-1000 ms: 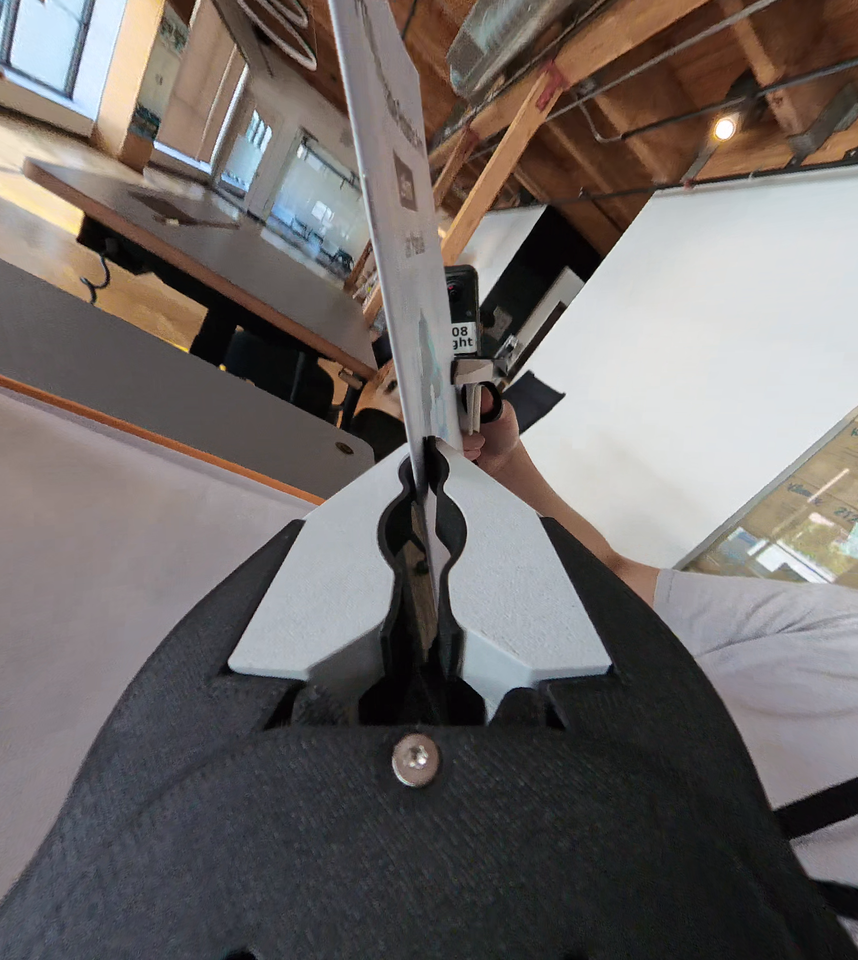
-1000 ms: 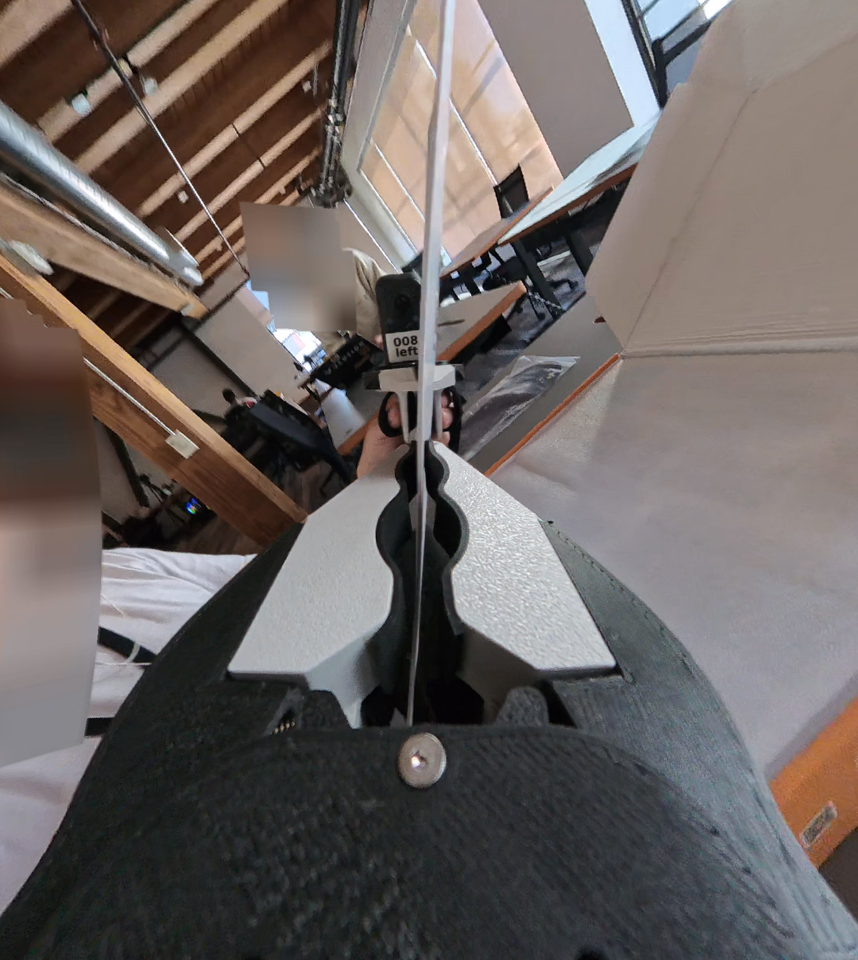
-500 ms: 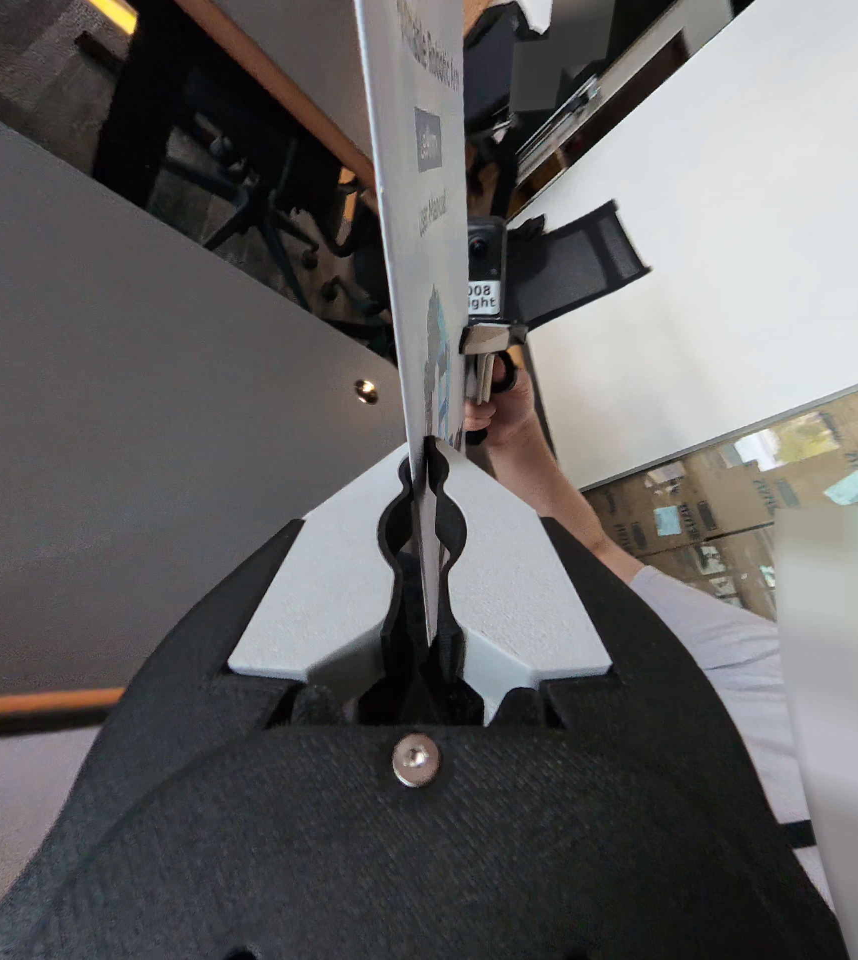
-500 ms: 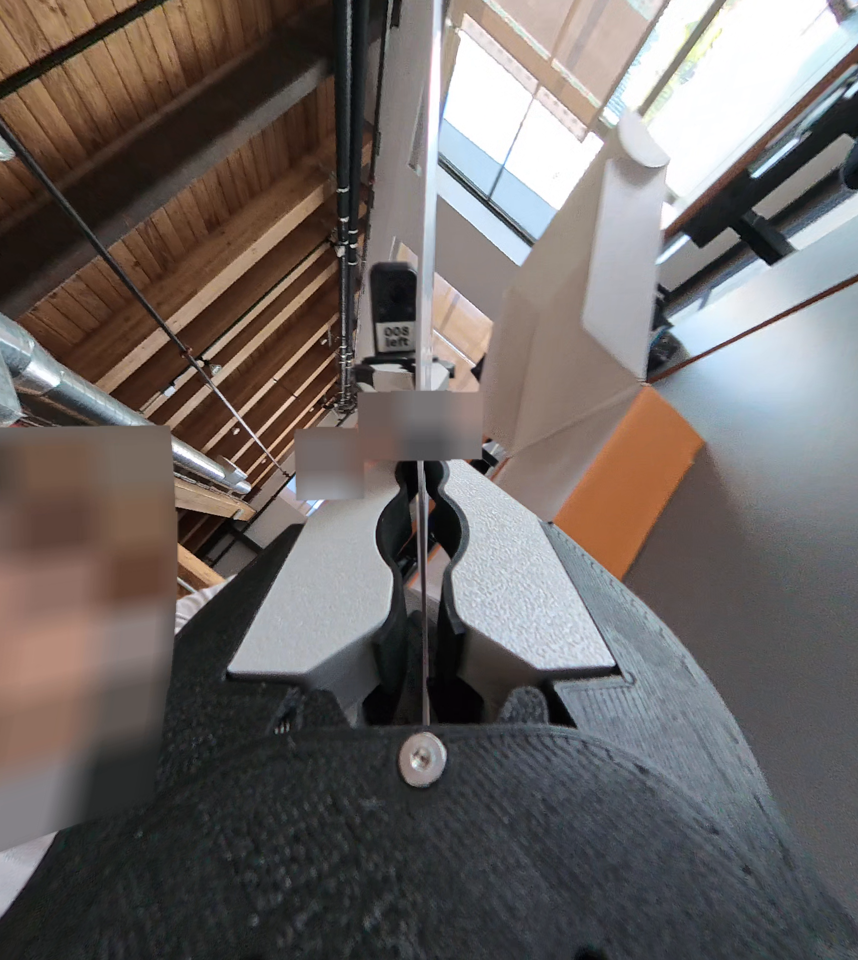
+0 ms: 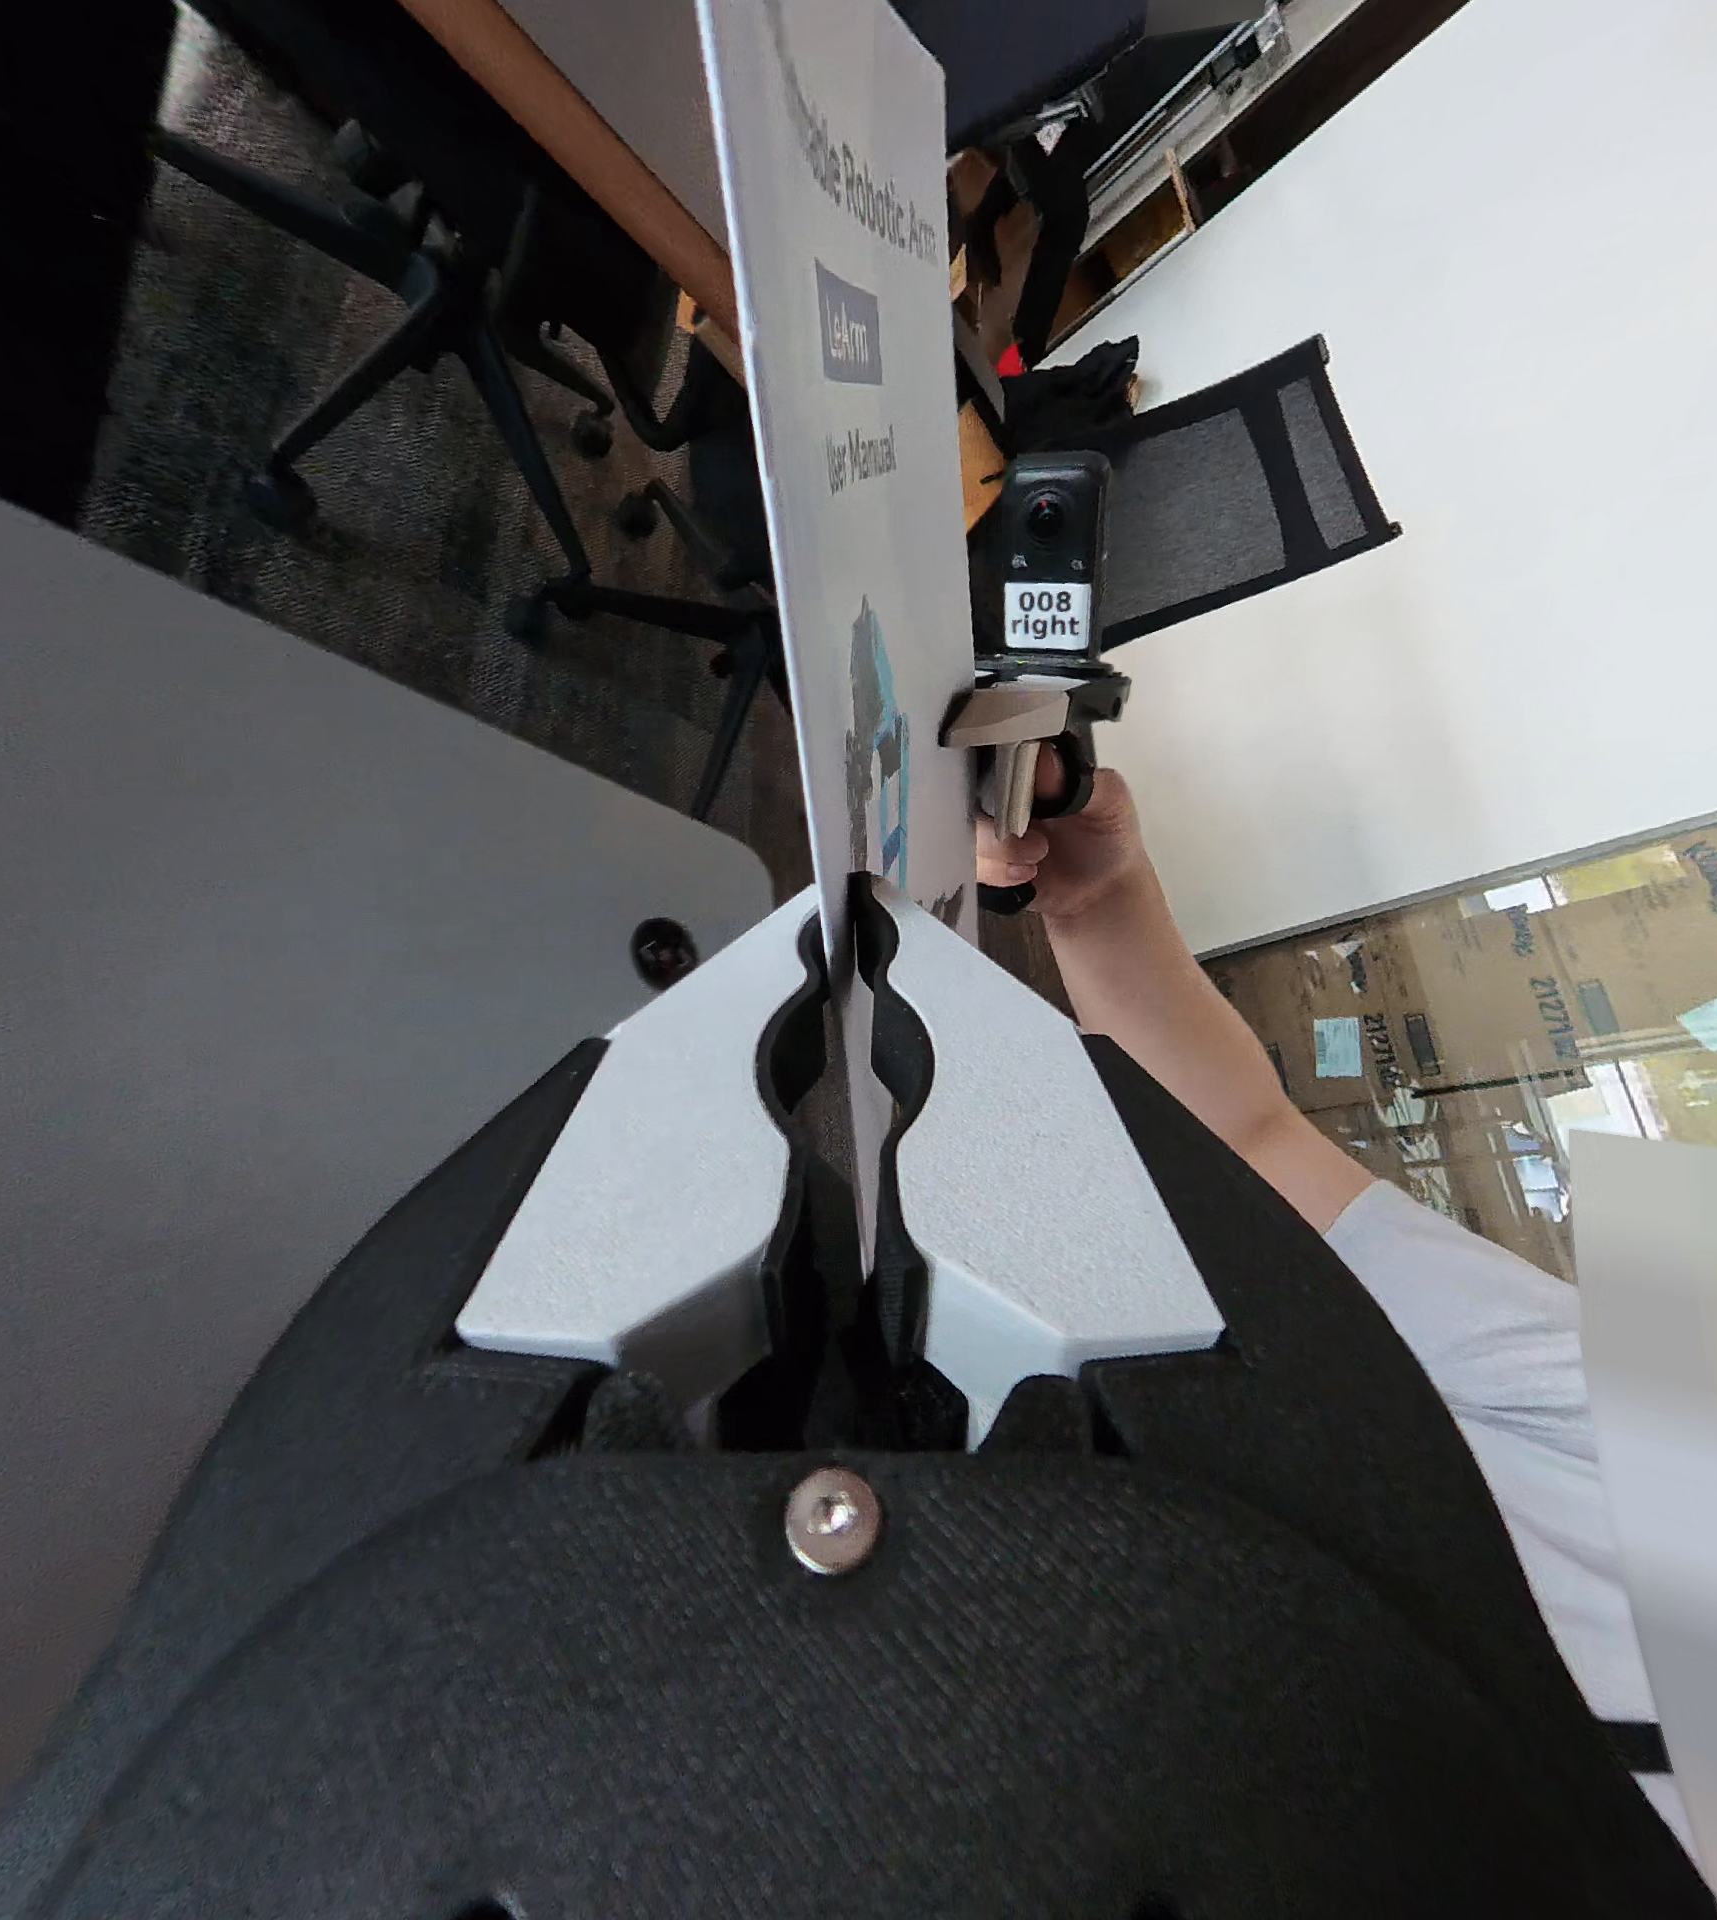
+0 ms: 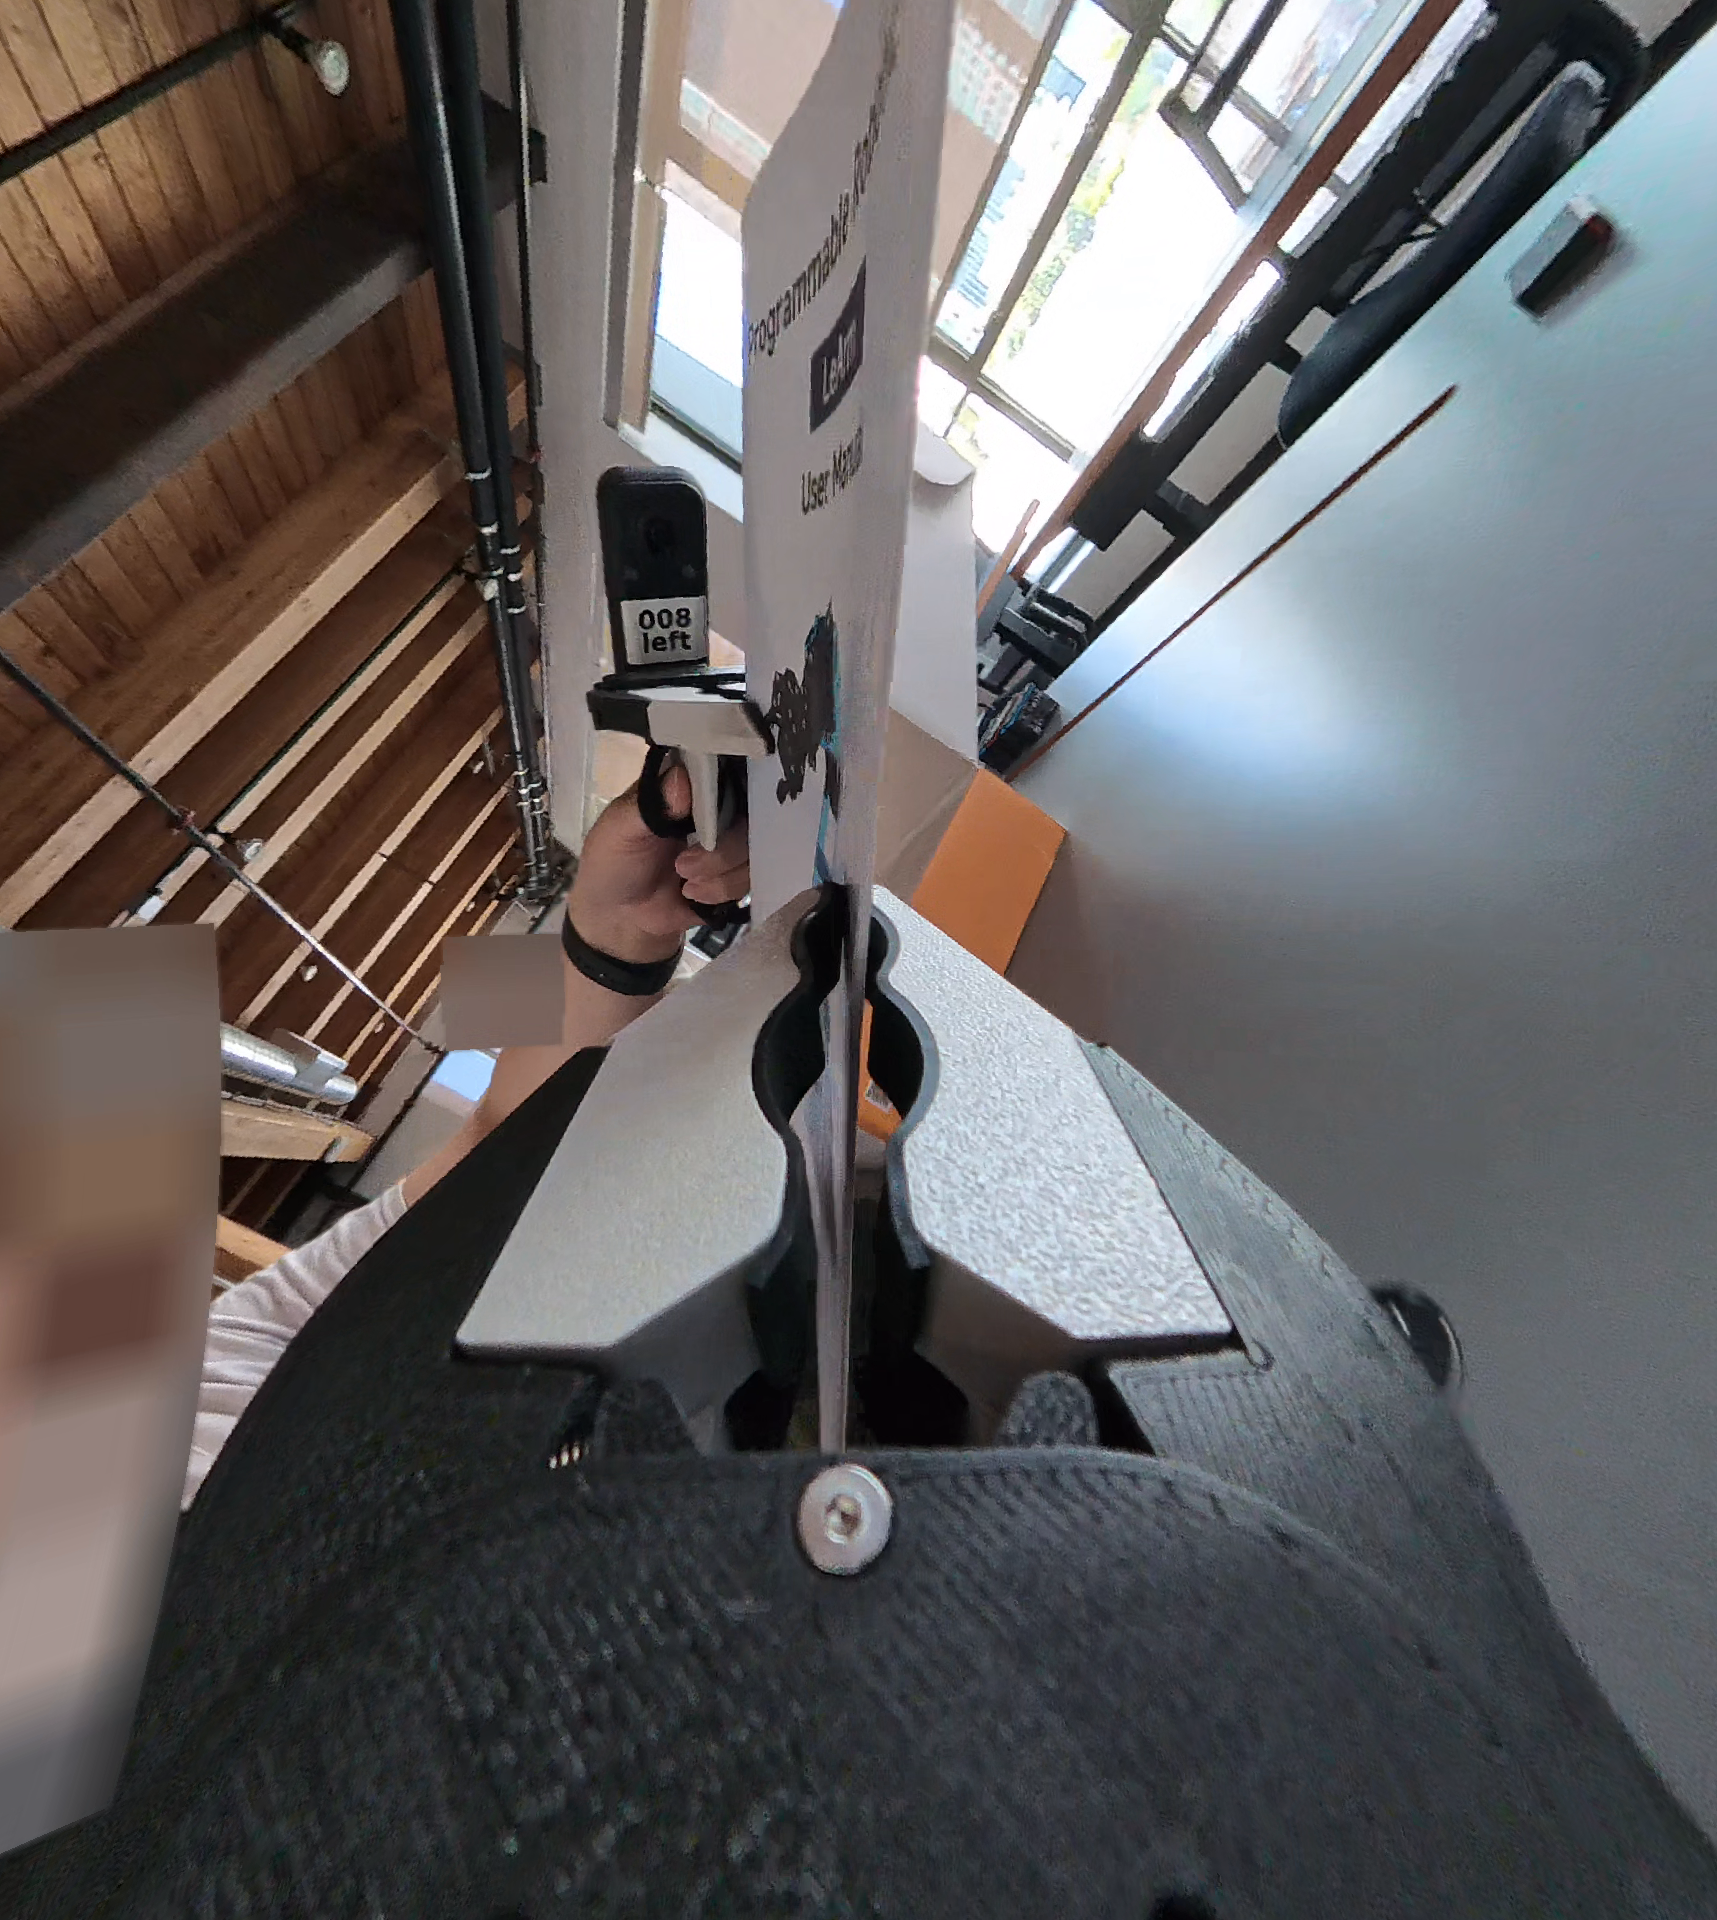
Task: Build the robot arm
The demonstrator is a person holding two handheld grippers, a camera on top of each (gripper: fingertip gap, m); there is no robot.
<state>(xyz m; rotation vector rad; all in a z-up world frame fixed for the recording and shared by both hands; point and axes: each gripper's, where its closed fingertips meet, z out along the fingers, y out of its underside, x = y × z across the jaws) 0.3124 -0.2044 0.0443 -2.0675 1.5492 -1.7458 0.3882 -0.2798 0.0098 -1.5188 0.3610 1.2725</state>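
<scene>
A thin white printed booklet (image 5: 854,436) with dark text and a small blue and black picture is held in the air between both grippers, nearly edge-on to each camera. My left gripper (image 5: 852,894) is shut on one edge of it. My right gripper (image 6: 846,899) is shut on the opposite edge of the same booklet (image 6: 823,436). The right gripper also shows farther off in the left wrist view (image 5: 1015,727), clamped on the booklet's far edge, and the left gripper shows in the right wrist view (image 6: 719,727) in the same way. A hand holds each gripper.
A grey table top (image 5: 210,883) with an orange edge lies to the left in the left wrist view and to the right in the right wrist view (image 6: 1456,831). Office chairs (image 5: 480,312), a white panel (image 5: 1456,468) and cardboard boxes (image 5: 1508,997) stand around. An orange box (image 6: 989,862) is near. Left tips to right tips: about 12 cm.
Both grippers have swung and tilted with the booklet still clamped. The booklet has turned a little, so more of its printed face shows. The left view now looks down at the floor and chairs.
</scene>
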